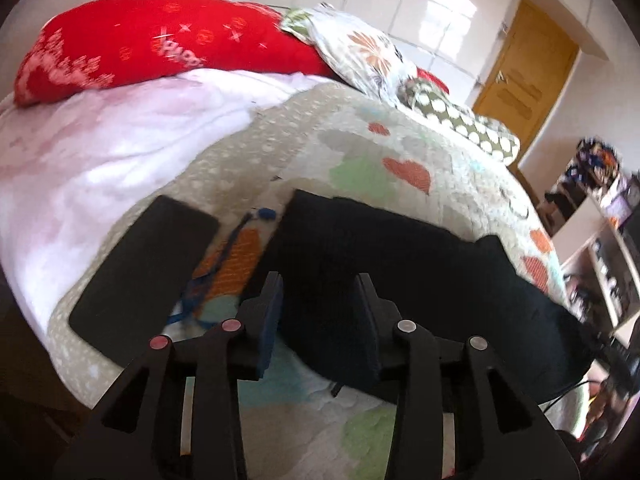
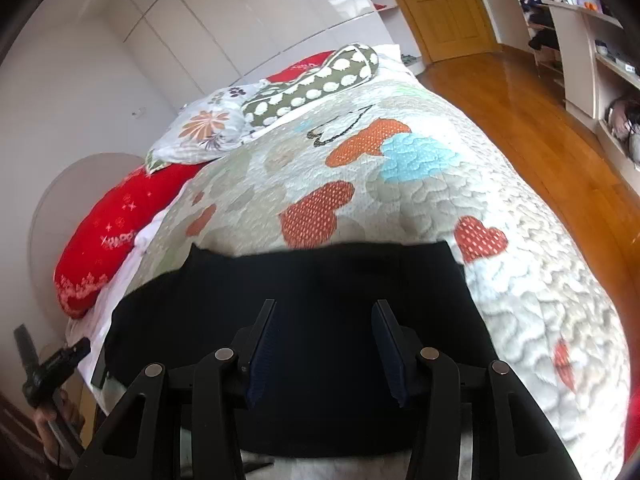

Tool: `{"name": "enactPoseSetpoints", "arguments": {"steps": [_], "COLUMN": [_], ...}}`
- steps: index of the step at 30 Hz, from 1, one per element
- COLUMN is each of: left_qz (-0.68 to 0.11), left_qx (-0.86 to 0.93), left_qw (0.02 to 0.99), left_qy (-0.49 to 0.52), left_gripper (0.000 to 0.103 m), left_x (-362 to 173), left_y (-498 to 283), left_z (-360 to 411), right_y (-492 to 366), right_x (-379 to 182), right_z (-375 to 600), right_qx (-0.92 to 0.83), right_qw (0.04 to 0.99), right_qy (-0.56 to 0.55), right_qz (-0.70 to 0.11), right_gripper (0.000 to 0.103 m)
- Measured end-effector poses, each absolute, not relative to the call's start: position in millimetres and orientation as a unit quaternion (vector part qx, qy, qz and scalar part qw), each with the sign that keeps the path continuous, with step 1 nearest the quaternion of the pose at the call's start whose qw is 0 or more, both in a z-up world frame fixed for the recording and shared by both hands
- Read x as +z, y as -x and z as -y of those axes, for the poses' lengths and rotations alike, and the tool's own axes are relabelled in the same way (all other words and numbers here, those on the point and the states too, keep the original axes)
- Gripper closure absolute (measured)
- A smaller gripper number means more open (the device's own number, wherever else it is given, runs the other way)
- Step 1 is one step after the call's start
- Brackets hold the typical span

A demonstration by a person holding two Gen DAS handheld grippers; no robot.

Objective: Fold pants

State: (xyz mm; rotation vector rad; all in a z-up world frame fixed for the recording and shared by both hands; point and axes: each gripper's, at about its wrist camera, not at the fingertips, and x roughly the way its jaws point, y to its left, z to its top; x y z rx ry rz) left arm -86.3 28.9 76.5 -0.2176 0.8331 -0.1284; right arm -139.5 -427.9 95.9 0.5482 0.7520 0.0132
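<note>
Black pants (image 1: pixel 400 248) lie folded in a long flat band across the heart-patterned quilt (image 1: pixel 360 152). My left gripper (image 1: pixel 318 280) hovers over the band's left end with its jaws apart, and the blue pads (image 1: pixel 272 320) press on nothing. In the right wrist view the same pants (image 2: pixel 320 272) stretch across the near part of the bed. Above their middle my right gripper (image 2: pixel 325 304) stands open, with the cloth lying flat below it and nothing pinched.
A flat black slab (image 1: pixel 144 268) and a blue lanyard (image 1: pixel 224 256) lie left of the pants. A red pillow (image 1: pixel 160 44), a floral pillow (image 2: pixel 204 128) and a dotted bolster (image 2: pixel 316 84) sit at the bed's head. Right of the bed are wooden floor (image 2: pixel 520 112) and shelves (image 2: pixel 580 40).
</note>
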Motion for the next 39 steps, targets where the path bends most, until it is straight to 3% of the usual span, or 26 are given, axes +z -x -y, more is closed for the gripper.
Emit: {"name": "enactPoseSetpoints", "arguments": {"steps": [6, 12, 22, 29, 39], "left_qz": [-0.430, -0.423, -0.414, -0.407, -0.412], "left_qx": [-0.050, -0.040, -0.044, -0.052, -0.041], "left_qw": [0.900, 0.905, 0.909, 0.911, 0.910], "left_qy": [0.061, 0.032, 0.031, 0.028, 0.017], "left_gripper": [0.067, 0.056, 0.056, 0.056, 0.056], "left_x": [41.6, 35.9, 54.5, 58.8, 36.0], "left_y": [57.5, 49.1, 67.2, 82.4, 89.4], "left_z": [-2.0, 6.5, 14.1, 25.7, 36.2], "right_y": [118.2, 115.5, 169.0, 189.9, 198.9], "right_x": [69.1, 73.8, 99.6, 87.2, 81.6], "right_z": [438.9, 436.1, 414.8, 410.1, 412.0], "right_qx": [-0.022, -0.023, 0.001, -0.002, -0.002], "right_qw": [0.883, 0.890, 0.901, 0.894, 0.891], "right_qy": [-0.262, -0.238, -0.206, -0.213, -0.216], "right_qz": [-0.390, -0.389, -0.381, -0.394, -0.399], "right_gripper": [0.057, 0.057, 0.057, 0.057, 0.057]}}
